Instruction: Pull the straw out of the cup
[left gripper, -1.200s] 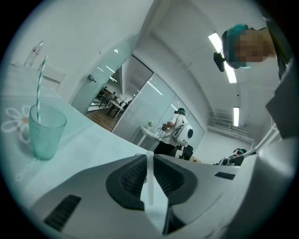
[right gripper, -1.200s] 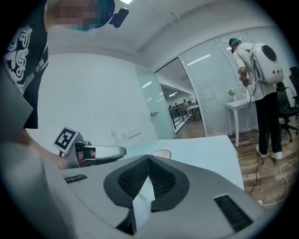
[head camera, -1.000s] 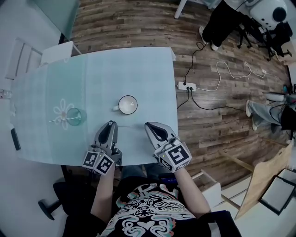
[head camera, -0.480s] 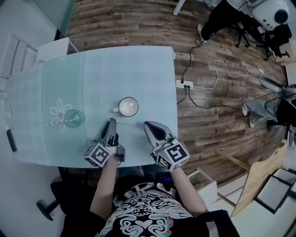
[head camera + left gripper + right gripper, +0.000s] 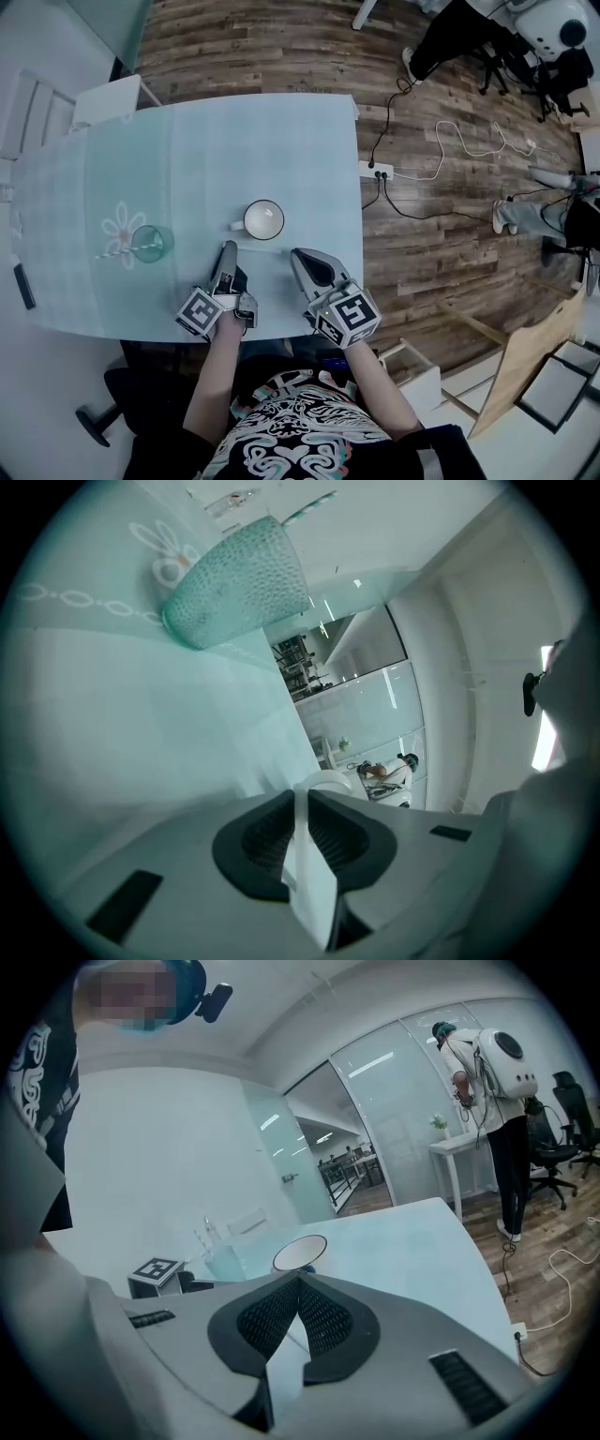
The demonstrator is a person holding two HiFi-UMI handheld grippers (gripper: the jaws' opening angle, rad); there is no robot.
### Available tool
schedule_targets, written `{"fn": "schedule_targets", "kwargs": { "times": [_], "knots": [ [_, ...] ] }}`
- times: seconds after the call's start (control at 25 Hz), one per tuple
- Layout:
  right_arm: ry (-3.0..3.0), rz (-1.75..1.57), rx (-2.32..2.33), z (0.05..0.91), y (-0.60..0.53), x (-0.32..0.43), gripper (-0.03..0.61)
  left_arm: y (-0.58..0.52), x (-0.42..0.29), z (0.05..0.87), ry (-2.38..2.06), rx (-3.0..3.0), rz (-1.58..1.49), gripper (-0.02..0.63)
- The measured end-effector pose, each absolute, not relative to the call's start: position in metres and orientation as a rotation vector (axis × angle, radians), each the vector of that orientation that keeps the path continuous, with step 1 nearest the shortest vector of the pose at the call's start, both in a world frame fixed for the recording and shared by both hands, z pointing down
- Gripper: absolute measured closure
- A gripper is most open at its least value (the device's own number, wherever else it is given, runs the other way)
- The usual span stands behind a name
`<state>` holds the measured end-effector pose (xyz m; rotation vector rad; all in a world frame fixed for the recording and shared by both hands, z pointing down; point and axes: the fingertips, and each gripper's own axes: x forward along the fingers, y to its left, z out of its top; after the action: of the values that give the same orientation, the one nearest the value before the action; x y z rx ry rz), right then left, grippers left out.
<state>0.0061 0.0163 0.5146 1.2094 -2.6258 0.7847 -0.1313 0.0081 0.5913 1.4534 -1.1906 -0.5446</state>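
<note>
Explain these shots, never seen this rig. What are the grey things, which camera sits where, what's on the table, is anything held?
No robot here: a person holds a two-jaw tool in each hand. The top-down picture comes from a camera on the person's head. It shows the left hand-held gripper and the right hand-held gripper over the near side of the table. The other two pictures come from a camera riding on each gripper, looking along its jaws. On the table stand a green cup with a striped straw in it, and a white mug just ahead of the grippers. Nothing is held: the left jaws are a narrow slit apart, the right jaws meet at the tips, both empty. The straw is not yet pulled out.
</note>
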Motion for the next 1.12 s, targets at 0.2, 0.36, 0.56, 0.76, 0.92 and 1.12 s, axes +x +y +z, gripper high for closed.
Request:
{"fn": "schedule_targets", "kwargs": {
  "times": [0.2, 0.36, 0.56, 0.76, 0.92, 1.12],
  "knots": [
    [-2.625, 0.781, 1.212, 0.514, 0.012, 0.010, 0.580, 0.004, -0.129, 0.587, -1.211, 1.445, -0.561, 0.544],
    [-2.626, 0.786, 1.221, 0.514, 0.013, 0.013, 0.580, 0.011, -0.129, 0.596, -1.245, 1.436, -0.478, 0.510],
    [-2.628, 0.794, 1.221, 0.514, 0.010, 0.015, 0.581, 0.008, -0.129, 0.596, -1.247, 1.431, -0.473, 0.509],
    [-2.634, 0.796, 1.216, 0.511, 0.011, 0.016, 0.581, 0.011, -0.127, 0.596, -1.250, 1.428, -0.461, 0.509],
    [-2.635, 0.789, 1.224, 0.510, 0.011, 0.019, 0.581, 0.013, -0.128, 0.597, -1.257, 1.418, -0.457, 0.509],
    [-2.639, 0.770, 1.243, 0.505, 0.009, 0.023, 0.581, 0.015, -0.128, 0.594, -1.270, 1.453, -0.431, 0.519]
  ]
}}
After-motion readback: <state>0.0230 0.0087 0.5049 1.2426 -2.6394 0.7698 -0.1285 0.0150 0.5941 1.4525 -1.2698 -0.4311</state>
